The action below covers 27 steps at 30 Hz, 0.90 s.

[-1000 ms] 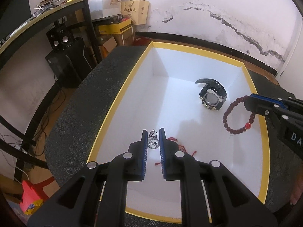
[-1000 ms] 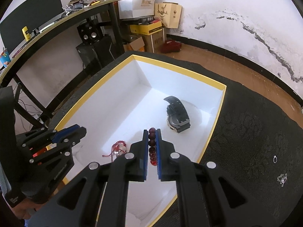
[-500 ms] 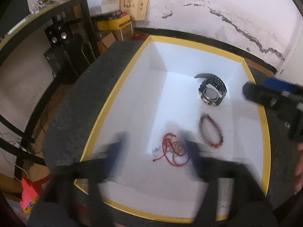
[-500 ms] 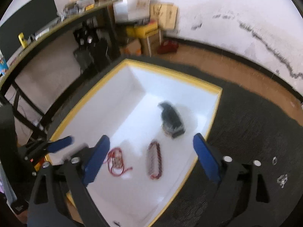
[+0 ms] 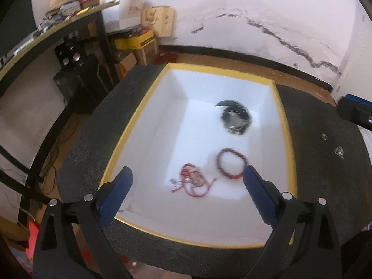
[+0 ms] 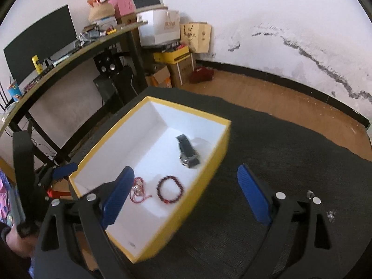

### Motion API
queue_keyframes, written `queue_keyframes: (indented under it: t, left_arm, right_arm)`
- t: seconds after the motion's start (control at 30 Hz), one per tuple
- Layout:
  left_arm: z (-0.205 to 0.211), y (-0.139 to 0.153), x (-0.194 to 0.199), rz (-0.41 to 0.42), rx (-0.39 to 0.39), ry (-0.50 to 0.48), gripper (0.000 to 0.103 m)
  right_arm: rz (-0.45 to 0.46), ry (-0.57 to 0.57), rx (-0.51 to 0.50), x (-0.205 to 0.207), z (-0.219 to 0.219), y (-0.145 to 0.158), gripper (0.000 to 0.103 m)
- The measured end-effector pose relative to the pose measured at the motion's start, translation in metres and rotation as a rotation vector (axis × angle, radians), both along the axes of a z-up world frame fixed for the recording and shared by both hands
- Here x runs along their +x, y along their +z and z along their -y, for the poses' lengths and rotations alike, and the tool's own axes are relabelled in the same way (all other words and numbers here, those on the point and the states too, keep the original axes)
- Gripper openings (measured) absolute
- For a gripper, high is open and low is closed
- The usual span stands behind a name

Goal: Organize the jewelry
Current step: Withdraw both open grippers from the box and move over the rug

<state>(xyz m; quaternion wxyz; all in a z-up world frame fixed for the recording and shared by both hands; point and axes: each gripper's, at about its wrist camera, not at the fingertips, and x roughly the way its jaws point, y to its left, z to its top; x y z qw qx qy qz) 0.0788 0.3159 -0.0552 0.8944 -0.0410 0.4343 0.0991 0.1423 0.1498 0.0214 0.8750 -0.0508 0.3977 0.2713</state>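
A yellow-rimmed white box (image 5: 137,114) (image 6: 193,209) sits on a black cloth. Inside lie a black watch (image 5: 234,119) (image 6: 188,152), a dark red bead bracelet (image 5: 231,164) (image 6: 169,190) and a red string charm (image 5: 193,182) (image 6: 138,190). My left gripper (image 5: 187,181) is open and empty above the box's near end. My right gripper (image 6: 184,186) is open and empty, raised over the box's right edge. A small ring (image 5: 323,136) (image 6: 310,193) and a silver earring (image 5: 338,151) (image 6: 330,215) lie on the cloth right of the box.
The black patterned cloth (image 6: 267,144) covers a table. A desk with a monitor (image 6: 39,44), speakers and stacked cartons (image 6: 174,55) stand at the back left. The right gripper's tip (image 5: 353,112) shows at the right edge of the left wrist view.
Both grippers opened. The left let go of the red string charm and the right let go of the bead bracelet; both now lie in the box. Both grippers pulled up and back.
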Motion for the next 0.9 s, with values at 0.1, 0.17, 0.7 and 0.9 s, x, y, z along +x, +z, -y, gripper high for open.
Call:
queue_keyframes:
  t: [0.1,0.17,0.7,0.9]
  left_arm:
    - [0.027,0.015,-0.004,0.028,-0.002,-0.033,0.093]
    - [0.05,0.024,-0.005,0.049,-0.011,-0.065,0.093]
    - [0.285,-0.03,0.046,0.055,0.008,-0.415,0.095]
    - [0.31,-0.073,0.081,0.018,0.0,-0.443,0.095]
  right_arm:
    - [0.042,-0.053,-0.006,-0.015,0.061,0.009,0.091]
    - [0.058,-0.101,-0.016,-0.024,0.101,0.01,0.091]
    - [0.052,-0.458,-0.111,-0.054,0.32,-0.089,0.093]
    - [0.028,-0.417,-0.142,-0.031,0.313,-0.134,0.093]
